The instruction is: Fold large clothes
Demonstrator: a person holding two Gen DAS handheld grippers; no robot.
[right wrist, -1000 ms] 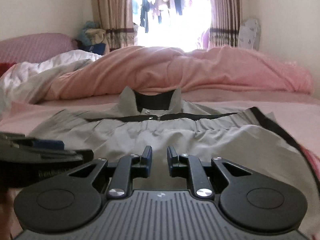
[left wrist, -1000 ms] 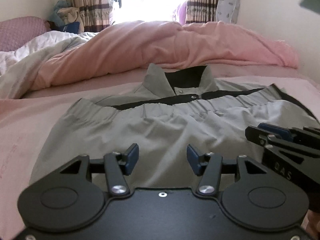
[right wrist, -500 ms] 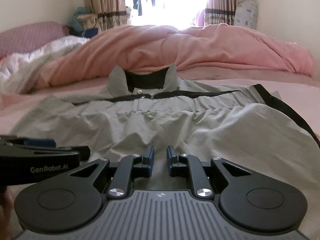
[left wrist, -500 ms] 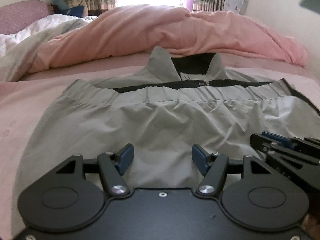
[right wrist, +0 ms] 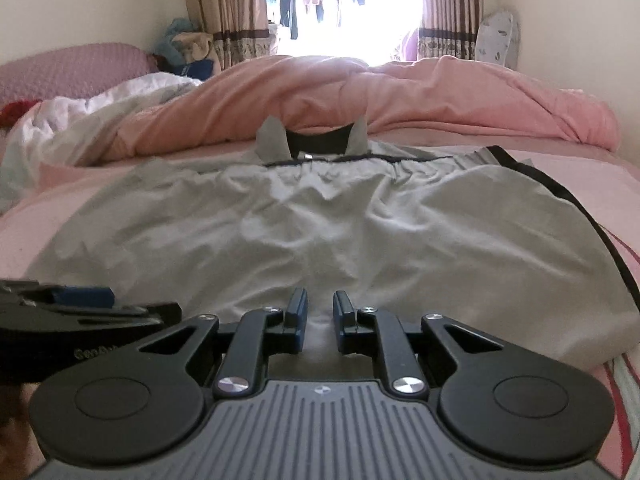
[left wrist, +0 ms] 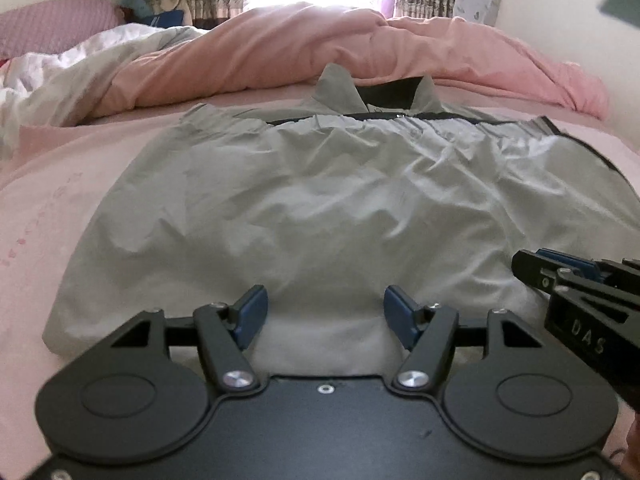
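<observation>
A grey jacket (left wrist: 320,208) with black trim and a raised collar (left wrist: 372,88) lies folded on the pink bed; it also shows in the right wrist view (right wrist: 320,232). My left gripper (left wrist: 325,310) is open and empty, low over the jacket's near folded edge. My right gripper (right wrist: 320,312) has its jaws a narrow gap apart with nothing between them, over the same near edge. Each gripper shows at the side of the other's view: the right gripper (left wrist: 560,276) and the left gripper (right wrist: 80,304).
A bunched pink duvet (left wrist: 320,48) lies across the bed behind the jacket, with white bedding (left wrist: 60,76) at the left. Pink sheet (left wrist: 48,200) surrounds the jacket. Curtains and a bright window stand at the back.
Both grippers have come lower and closer to the jacket's near edge. The left gripper's jaws have opened wider. The right gripper's narrow gap is unchanged.
</observation>
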